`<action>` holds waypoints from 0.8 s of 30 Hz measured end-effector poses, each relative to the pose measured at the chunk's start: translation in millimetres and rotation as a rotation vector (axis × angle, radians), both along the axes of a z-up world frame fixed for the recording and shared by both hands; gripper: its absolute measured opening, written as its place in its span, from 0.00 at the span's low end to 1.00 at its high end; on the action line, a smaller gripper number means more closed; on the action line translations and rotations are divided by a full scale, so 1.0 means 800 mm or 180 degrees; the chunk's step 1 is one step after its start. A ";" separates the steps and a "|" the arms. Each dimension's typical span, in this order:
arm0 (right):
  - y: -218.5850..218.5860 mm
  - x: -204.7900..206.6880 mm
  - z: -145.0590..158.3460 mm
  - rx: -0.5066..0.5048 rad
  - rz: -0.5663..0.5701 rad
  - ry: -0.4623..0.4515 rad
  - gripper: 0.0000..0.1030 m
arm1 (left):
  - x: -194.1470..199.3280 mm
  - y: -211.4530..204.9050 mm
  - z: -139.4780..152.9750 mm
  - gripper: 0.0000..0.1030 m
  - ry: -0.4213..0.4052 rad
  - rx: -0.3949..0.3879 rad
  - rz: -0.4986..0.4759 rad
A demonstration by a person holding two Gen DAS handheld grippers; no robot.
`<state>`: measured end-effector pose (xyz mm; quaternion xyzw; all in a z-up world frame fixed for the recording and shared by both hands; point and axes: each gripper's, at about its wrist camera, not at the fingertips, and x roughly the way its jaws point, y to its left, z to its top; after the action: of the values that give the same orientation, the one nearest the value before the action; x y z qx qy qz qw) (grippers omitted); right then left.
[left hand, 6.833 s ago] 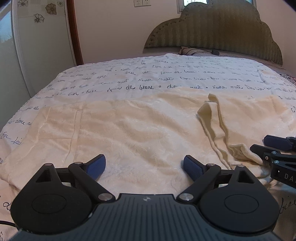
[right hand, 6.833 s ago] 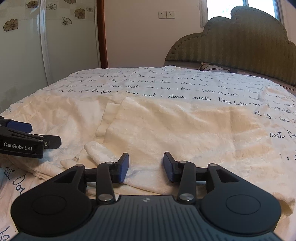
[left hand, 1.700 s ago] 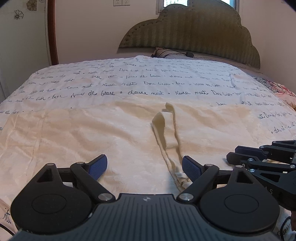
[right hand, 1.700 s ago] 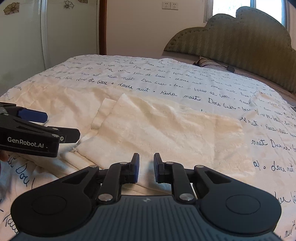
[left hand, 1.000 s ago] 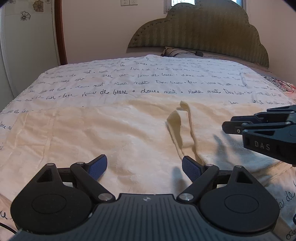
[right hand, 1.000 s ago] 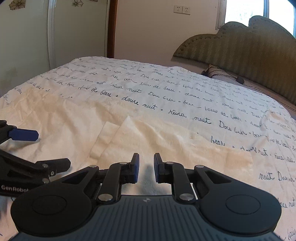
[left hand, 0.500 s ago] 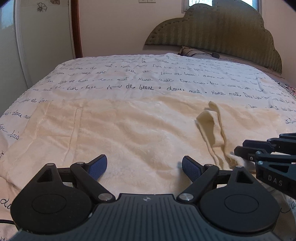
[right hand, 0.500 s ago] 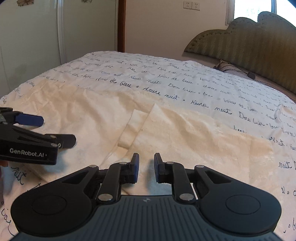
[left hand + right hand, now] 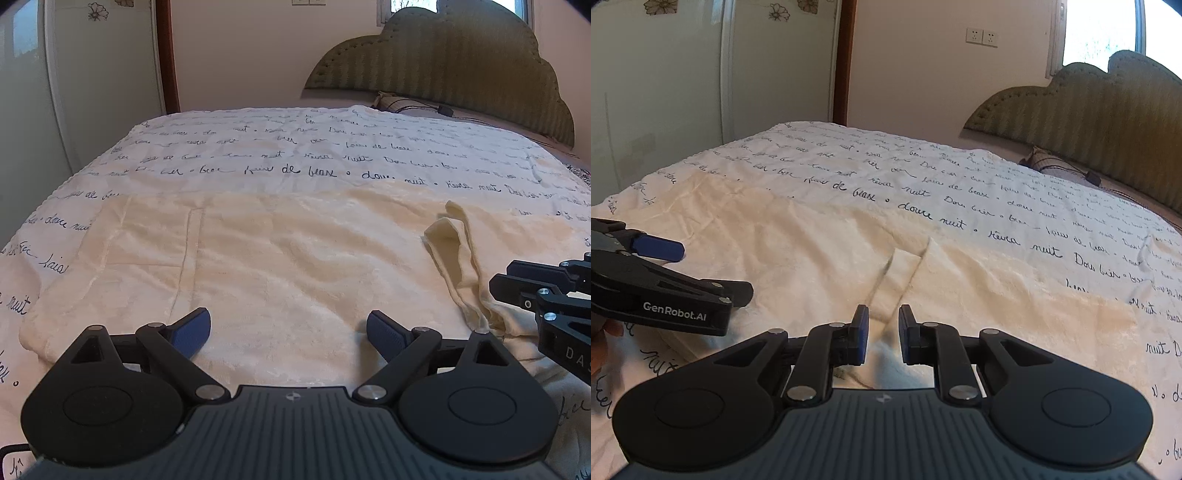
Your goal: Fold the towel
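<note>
A cream towel point(image 9: 295, 258) lies spread across the bed, with a raised folded ridge point(image 9: 454, 254) on its right part. My left gripper point(image 9: 288, 330) stands open low over the towel's near edge, nothing between its blue pads. My right gripper point(image 9: 882, 330) has its jaws drawn close with cream cloth in the narrow gap, at the near end of the ridge point(image 9: 901, 273). Its tips point(image 9: 502, 276) show at the right edge of the left wrist view beside the bunched cloth. The towel's near edge is hidden under both grippers. The left gripper point(image 9: 713, 269) appears at the left.
A white bedspread with dark handwriting point(image 9: 295, 155) covers the bed beyond the towel. An olive padded headboard point(image 9: 461, 62) and a pillow with a cable point(image 9: 391, 101) lie at the far end. Pale wardrobe doors point(image 9: 55, 92) stand left. Fingers of a hand point(image 9: 602, 339) hold the left gripper.
The right gripper narrowed from open, rose about a second ago, and has come back down to the ridge's near end. The left gripper stayed open and swung left.
</note>
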<state>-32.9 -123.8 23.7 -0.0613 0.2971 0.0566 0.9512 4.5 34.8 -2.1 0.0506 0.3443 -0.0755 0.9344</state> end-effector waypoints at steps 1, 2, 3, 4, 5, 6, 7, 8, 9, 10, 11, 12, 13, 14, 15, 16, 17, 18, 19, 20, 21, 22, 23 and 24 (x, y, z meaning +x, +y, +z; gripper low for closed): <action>0.004 0.000 0.001 -0.0019 0.0020 -0.0006 0.16 | 0.000 0.001 0.000 0.91 0.0000 0.0001 0.0009; 0.006 0.001 0.001 -0.0024 0.0040 -0.0002 0.16 | 0.000 0.002 0.000 0.91 0.0001 0.0000 0.0016; 0.007 0.001 0.000 -0.0022 0.0053 0.0008 0.16 | 0.001 0.003 0.000 0.91 0.0002 0.0000 0.0021; 0.008 0.002 -0.002 -0.0023 0.0059 0.0022 0.16 | 0.000 0.004 0.000 0.91 0.0001 0.0002 0.0025; 0.009 0.002 -0.005 -0.0028 0.0057 0.0045 0.16 | 0.000 0.004 0.000 0.91 0.0001 0.0006 0.0030; 0.009 0.003 -0.008 -0.0032 0.0054 0.0073 0.16 | -0.001 0.005 0.000 0.91 0.0000 0.0007 0.0035; 0.008 0.003 -0.012 -0.0033 0.0048 0.0109 0.16 | 0.000 0.005 0.000 0.91 0.0003 0.0008 0.0040; 0.007 0.004 -0.017 -0.0034 0.0038 0.0149 0.16 | 0.000 0.006 -0.001 0.91 0.0006 0.0009 0.0042; 0.007 0.005 -0.020 -0.0030 0.0037 0.0183 0.16 | 0.000 0.006 -0.001 0.91 0.0007 0.0008 0.0043; 0.007 0.005 -0.024 -0.0014 0.0042 0.0198 0.17 | 0.000 0.006 -0.001 0.91 0.0006 0.0010 0.0044; 0.007 0.005 -0.025 -0.0005 0.0036 0.0198 0.17 | 0.000 0.006 -0.001 0.92 0.0006 0.0013 0.0046; 0.007 0.005 -0.027 -0.0001 0.0026 0.0196 0.17 | 0.000 0.007 -0.002 0.92 0.0006 0.0016 0.0049; 0.008 0.005 -0.027 -0.0008 0.0020 0.0193 0.17 | 0.000 0.007 -0.003 0.93 0.0007 0.0017 0.0052; 0.009 0.004 -0.028 -0.0020 0.0014 0.0190 0.17 | 0.000 0.008 -0.003 0.93 0.0004 0.0017 0.0054; 0.010 0.004 -0.028 -0.0029 0.0005 0.0188 0.17 | 0.000 0.008 -0.003 0.94 0.0000 0.0017 0.0058; 0.011 0.004 -0.029 -0.0039 -0.0009 0.0182 0.18 | 0.000 0.009 -0.004 0.94 -0.0004 0.0017 0.0068; 0.012 0.003 -0.030 -0.0046 -0.0032 0.0174 0.20 | -0.001 0.011 -0.005 0.95 -0.0008 0.0013 0.0076; 0.013 0.003 -0.031 -0.0056 -0.0068 0.0163 0.23 | 0.000 0.011 -0.004 0.95 -0.0015 0.0006 0.0080; 0.014 0.003 -0.033 -0.0083 -0.0128 0.0151 0.31 | -0.001 0.013 -0.004 0.95 -0.0022 0.0000 0.0079; 0.016 0.002 -0.036 -0.0150 -0.0225 0.0124 0.49 | -0.002 0.017 -0.002 0.94 -0.0033 -0.0020 0.0073; 0.018 0.000 -0.037 -0.0249 -0.0351 0.0081 0.60 | -0.003 0.022 -0.001 0.94 -0.0036 -0.0049 0.0067; 0.020 0.000 -0.037 -0.0361 -0.0487 0.0043 0.79 | -0.003 0.030 0.001 0.94 -0.0021 -0.0089 0.0072; 0.020 -0.002 -0.035 -0.0371 -0.0469 0.0030 0.81 | -0.003 0.037 0.002 0.94 -0.0017 -0.0127 0.0077; 0.019 -0.004 -0.031 -0.0303 -0.0403 0.0013 0.81 | -0.001 0.047 0.005 0.94 -0.0024 -0.0168 0.0101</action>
<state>-36.0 -108.5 -1.2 -0.0874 0.3047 -0.0177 0.9483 3.6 72.6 1.9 0.0207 0.3394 -0.0695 0.9379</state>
